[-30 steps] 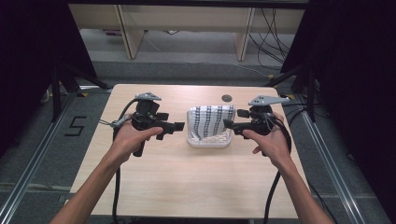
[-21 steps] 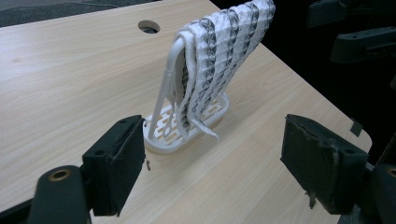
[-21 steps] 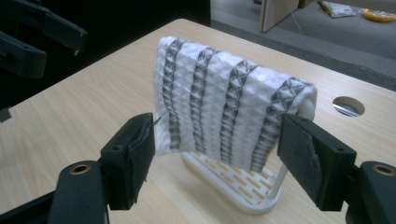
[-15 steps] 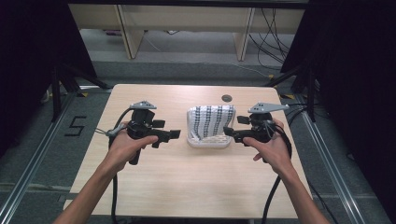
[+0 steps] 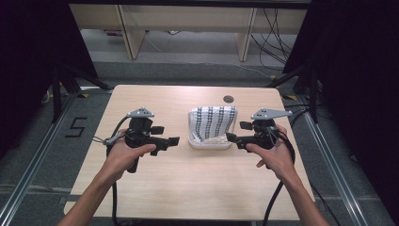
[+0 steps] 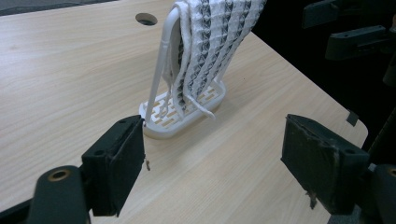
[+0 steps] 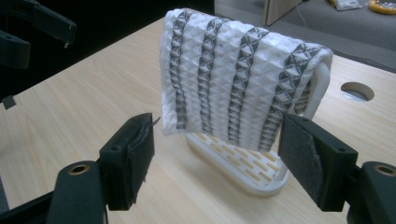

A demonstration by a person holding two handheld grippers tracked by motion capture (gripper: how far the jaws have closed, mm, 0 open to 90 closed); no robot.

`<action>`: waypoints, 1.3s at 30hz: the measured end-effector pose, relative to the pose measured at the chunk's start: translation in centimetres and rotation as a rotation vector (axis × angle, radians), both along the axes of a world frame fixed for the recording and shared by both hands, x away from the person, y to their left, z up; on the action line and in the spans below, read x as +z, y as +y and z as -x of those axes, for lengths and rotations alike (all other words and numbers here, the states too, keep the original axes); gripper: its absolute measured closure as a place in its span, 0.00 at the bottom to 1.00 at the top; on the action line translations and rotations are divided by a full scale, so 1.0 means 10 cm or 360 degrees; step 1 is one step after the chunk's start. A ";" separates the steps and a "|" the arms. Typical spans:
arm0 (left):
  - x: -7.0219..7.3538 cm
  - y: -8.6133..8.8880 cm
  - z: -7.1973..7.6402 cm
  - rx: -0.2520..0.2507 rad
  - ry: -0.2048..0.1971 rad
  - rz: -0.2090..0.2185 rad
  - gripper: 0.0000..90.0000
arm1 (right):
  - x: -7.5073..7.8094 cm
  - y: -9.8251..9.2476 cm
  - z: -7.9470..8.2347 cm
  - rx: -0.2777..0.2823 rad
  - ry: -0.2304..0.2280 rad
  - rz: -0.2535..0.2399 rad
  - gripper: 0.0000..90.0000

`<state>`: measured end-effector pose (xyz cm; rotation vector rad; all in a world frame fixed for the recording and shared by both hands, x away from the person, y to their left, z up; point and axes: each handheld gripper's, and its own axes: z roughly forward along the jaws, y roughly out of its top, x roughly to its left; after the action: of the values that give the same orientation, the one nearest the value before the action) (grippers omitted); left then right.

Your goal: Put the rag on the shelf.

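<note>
While the patterned cloth (image 5: 215, 121) hung over a white rack (image 5: 209, 141) near the table's (image 5: 155, 103) far edge, the left gripper (image 5: 172, 140) and right gripper (image 5: 231, 137) flanked it, both jaws wide apart, holding nothing.

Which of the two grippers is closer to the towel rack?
The right gripper: its open jaws nearly reach the white rack holding the patterned towel. The left gripper sits farther off.

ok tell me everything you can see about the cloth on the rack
The cloth is white with dark grey bands of triangle pattern, and looks thick and waffle-textured. It hangs folded over the top bar of a white plastic rack with a slotted base, mid-table. Its lower edge hangs above the base. Only the rack touches it; both pairs of jaws stand clear.
</note>
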<state>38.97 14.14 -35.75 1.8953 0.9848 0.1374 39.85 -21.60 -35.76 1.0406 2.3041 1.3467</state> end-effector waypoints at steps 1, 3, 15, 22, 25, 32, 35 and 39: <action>-0.01 0.00 0.01 0.0003 -0.0004 -0.0006 0.23 | 0.00 0.00 0.03 -0.0019 0.0048 -0.0011 0.31; -0.02 0.01 0.02 -0.0006 -0.0002 -0.0006 0.23 | 0.00 0.00 0.04 -0.0024 0.0031 0.0000 0.31; -0.12 0.05 0.10 0.0015 0.0002 0.0015 0.23 | -0.11 -0.06 0.08 -0.0040 0.0054 -0.0022 0.31; -0.17 0.07 0.15 0.0003 0.0005 -0.0013 0.23 | -0.16 -0.09 0.13 -0.0023 0.0069 -0.0013 0.31; -0.19 0.07 0.18 0.0004 -0.0003 -0.0027 0.23 | -0.18 -0.10 0.17 -0.0043 0.0102 -0.0028 0.31; -0.26 0.07 0.24 0.0000 -0.0005 -0.0041 0.23 | -0.22 -0.12 0.21 -0.0027 0.0081 -0.0036 0.31; -0.28 0.08 0.26 -0.0005 -0.0014 -0.0055 0.23 | -0.23 -0.12 0.23 -0.0017 0.0062 -0.0036 0.31; -0.33 0.09 0.30 0.0012 -0.0025 -0.0063 0.23 | -0.24 -0.09 0.30 -0.0025 0.0102 -0.0052 0.30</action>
<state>35.96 15.05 -39.01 1.9237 0.9852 0.1772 36.87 -22.53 -38.18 1.1258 2.3217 1.3683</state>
